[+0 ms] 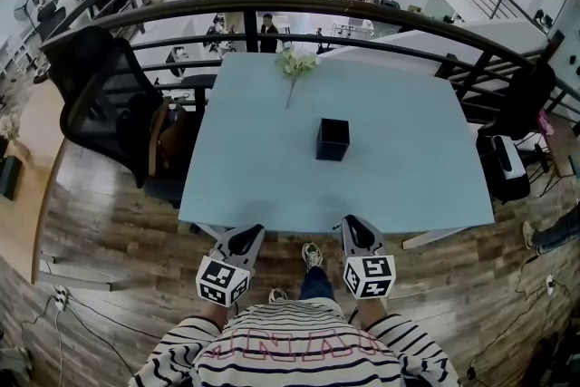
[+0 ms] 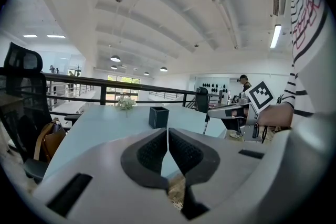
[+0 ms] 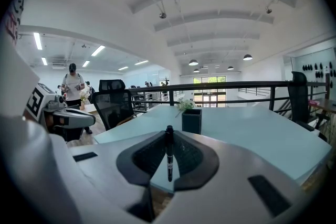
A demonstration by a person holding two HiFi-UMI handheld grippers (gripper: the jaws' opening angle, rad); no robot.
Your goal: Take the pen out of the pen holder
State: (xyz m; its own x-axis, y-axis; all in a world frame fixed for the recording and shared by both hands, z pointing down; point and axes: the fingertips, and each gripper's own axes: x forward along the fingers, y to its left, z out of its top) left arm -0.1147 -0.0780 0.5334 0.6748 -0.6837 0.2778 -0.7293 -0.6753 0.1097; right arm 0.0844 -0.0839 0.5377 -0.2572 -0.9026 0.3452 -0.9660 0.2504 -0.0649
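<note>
A black square pen holder (image 1: 333, 140) stands upright near the middle of the pale blue table (image 1: 245, 168); it also shows ahead in the left gripper view (image 2: 158, 117) and the right gripper view (image 3: 191, 120). My right gripper (image 3: 169, 136) is shut on a slim black pen (image 3: 169, 157), which stands upright between the pads. In the head view that gripper (image 1: 350, 225) hovers at the table's near edge, well short of the holder. My left gripper (image 1: 251, 234) sits beside it at the same edge, its jaws (image 2: 167, 139) shut with nothing between them.
A sprig of white flowers (image 1: 296, 63) lies at the table's far edge. A black office chair (image 1: 104, 104) with a brown bag stands left of the table. A dark railing (image 1: 362, 14) curves behind it. A printer-like box (image 1: 505, 163) sits on the right.
</note>
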